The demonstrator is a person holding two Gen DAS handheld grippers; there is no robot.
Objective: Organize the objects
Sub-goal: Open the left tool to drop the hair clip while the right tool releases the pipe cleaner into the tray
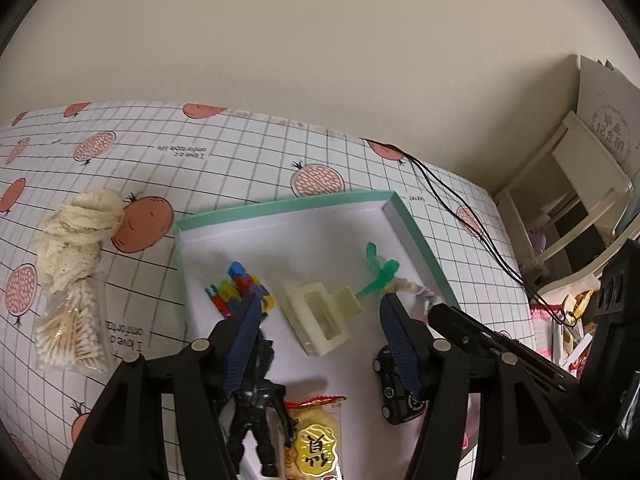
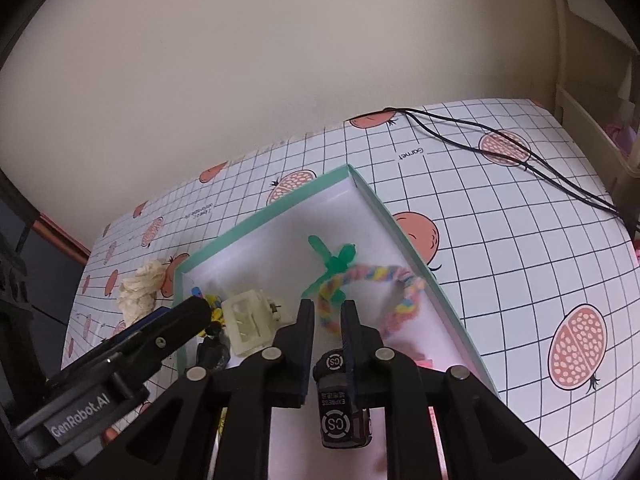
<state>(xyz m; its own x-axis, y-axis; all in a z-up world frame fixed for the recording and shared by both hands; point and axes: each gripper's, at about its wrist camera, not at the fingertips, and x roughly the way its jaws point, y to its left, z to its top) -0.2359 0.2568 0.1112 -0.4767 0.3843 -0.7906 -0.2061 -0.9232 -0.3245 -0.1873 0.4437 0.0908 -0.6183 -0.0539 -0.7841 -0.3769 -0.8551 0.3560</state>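
A shallow white box with a teal rim [image 1: 280, 204] holds several items. A cream hair claw [image 1: 320, 316] lies between the wide-open fingers of my left gripper [image 1: 320, 306], untouched. Coloured clips [image 1: 240, 284], a black figure [image 1: 260, 400], a snack packet [image 1: 316, 440], a black toy car [image 1: 396, 388] and a green pipe-cleaner twist [image 1: 378, 272] also lie in the box. My right gripper [image 2: 328, 308] is shut on a pastel braided loop [image 2: 384, 276], beside the green pipe-cleaner twist [image 2: 332, 260] and above the black toy car [image 2: 336, 400]. The right gripper [image 1: 436, 310] shows at the box's right side.
A bag of cotton swabs [image 1: 68, 332] and a cream lace bundle [image 1: 76, 232] lie left of the box on the grid-and-fruit tablecloth [image 2: 500, 240]. Black cables [image 2: 520, 160] cross the far right of the table. A cream shelf [image 1: 560, 200] stands past the right edge.
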